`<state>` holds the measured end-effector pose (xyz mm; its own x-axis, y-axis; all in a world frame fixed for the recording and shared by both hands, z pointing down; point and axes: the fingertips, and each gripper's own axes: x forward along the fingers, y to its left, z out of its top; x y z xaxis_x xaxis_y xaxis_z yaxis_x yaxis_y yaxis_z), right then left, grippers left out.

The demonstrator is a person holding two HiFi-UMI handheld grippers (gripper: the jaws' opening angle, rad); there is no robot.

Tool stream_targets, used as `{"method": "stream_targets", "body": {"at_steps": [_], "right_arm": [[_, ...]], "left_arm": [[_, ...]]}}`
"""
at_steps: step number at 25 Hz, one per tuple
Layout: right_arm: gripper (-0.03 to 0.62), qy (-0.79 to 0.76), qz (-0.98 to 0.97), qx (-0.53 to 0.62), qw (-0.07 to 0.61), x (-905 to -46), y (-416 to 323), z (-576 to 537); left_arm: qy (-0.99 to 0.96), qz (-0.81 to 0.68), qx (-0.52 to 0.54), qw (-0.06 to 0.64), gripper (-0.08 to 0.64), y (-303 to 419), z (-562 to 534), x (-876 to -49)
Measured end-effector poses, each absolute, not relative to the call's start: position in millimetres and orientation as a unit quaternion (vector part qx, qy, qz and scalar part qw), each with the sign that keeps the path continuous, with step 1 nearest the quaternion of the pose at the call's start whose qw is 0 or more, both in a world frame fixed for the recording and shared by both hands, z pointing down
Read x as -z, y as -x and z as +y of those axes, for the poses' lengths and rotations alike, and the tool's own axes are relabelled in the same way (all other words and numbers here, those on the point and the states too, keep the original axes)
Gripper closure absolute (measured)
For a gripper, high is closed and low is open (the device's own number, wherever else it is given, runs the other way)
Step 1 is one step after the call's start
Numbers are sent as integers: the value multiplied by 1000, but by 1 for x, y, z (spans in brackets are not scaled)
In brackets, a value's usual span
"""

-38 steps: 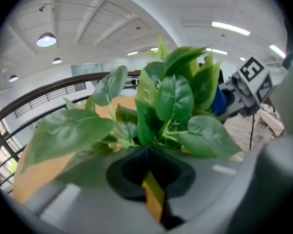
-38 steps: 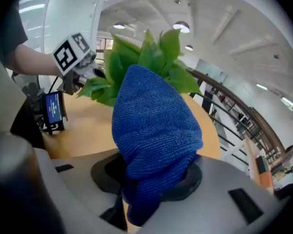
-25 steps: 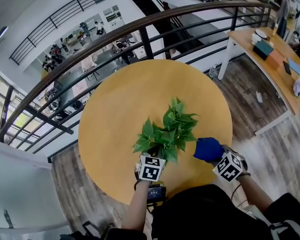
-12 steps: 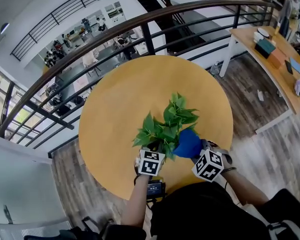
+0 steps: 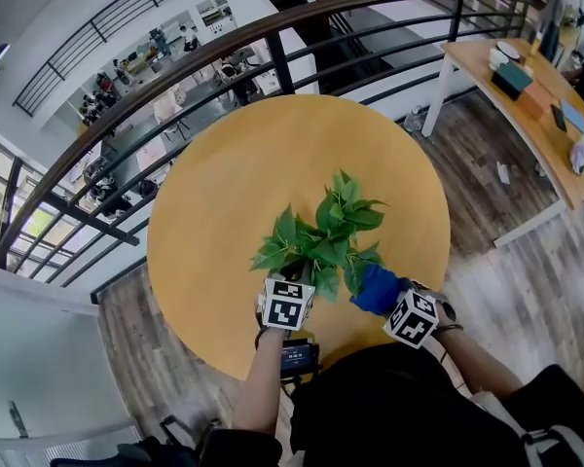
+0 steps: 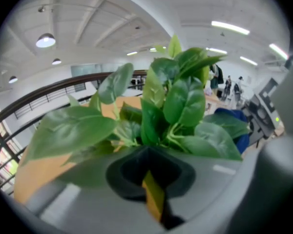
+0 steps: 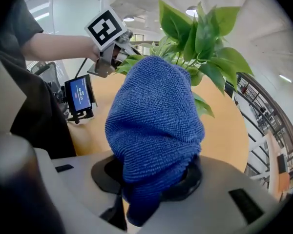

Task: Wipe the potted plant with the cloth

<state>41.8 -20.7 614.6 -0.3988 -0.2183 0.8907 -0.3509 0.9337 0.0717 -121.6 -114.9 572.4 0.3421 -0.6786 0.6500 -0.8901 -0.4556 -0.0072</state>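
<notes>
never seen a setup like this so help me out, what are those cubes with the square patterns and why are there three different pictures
No robot: a person holds a gripper in each hand, and the patterned cubes are part of them. The head view looks down from the person's head at a round yellow table with a potted plant on it. The other two come from cameras riding on each gripper. The right gripper is shut on a blue cloth, close beside the leaves. The left gripper is shut at the plant's base; whether it grips anything I cannot tell.
</notes>
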Motion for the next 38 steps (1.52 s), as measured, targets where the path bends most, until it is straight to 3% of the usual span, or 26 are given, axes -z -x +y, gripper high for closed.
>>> {"method": "stream_targets", "body": {"at_steps": [8,16,19,30,38], "right_arm": [[442,-205,-873,-51,440,-573,-39,-27],[442,-227,-950,-53,210,-464,-23,-38],[442,-225,-959,-69,160,-437,-28,-45],[442,-222,-953,-86,187,-446,-55,-37],[442,-215,-954,-86,189,-440,-72,-27]], "left_arm": [[-793,-498,-299,182,558,131,-118,-574],[-785,-502,-313,181,558,128,-119,-579],[-778,-509,-322,176,558,128,-121,-580],[-765,-543,-299,175,558,129,-103,-563],[-732,-644,-169,145,555,155,-65,-491]]}}
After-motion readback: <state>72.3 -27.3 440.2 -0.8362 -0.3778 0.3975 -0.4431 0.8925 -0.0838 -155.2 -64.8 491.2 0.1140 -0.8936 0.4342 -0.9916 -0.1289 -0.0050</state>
